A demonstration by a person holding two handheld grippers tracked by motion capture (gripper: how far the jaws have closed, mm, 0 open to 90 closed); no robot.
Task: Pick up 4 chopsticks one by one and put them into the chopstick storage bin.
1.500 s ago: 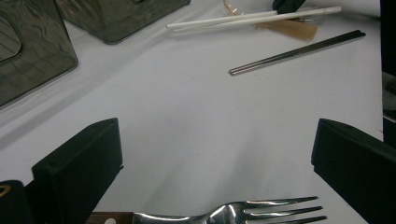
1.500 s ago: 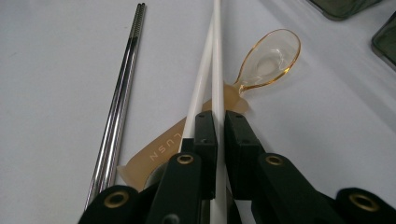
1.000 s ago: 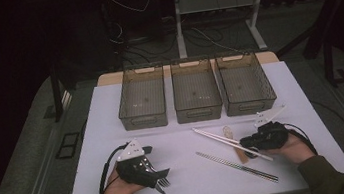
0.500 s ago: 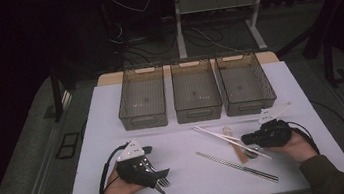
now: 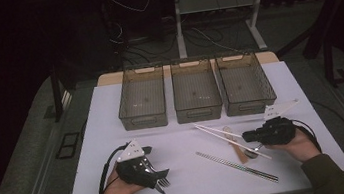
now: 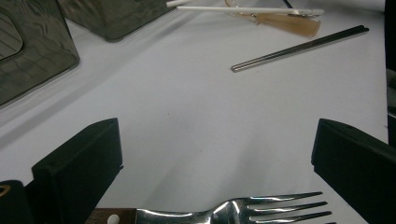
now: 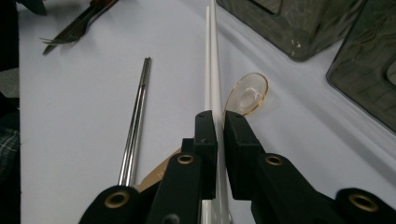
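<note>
My left gripper (image 5: 160, 178) rests open on the white table (image 5: 186, 140) at the front left. A steel fork (image 6: 243, 212) with a wooden handle lies across the gap between its jaws, untouched by either jaw. At the right, my right gripper (image 5: 247, 137) is shut on a pair of white chopsticks (image 7: 212, 70), gripped near one end. The sticks point away along the table. An amber plastic spoon (image 7: 247, 93) lies partly under them, and a pair of metal chopsticks (image 5: 237, 166) lies just in front.
Three smoky plastic bins (image 5: 142, 98) (image 5: 195, 91) (image 5: 245, 85) stand side by side at the back of the table, all without contents. Bare white surface stretches between the two grippers. Dark floor and table legs lie beyond.
The right hand has shifted slightly at the white chopsticks. The left hand and the fork have stayed put.
</note>
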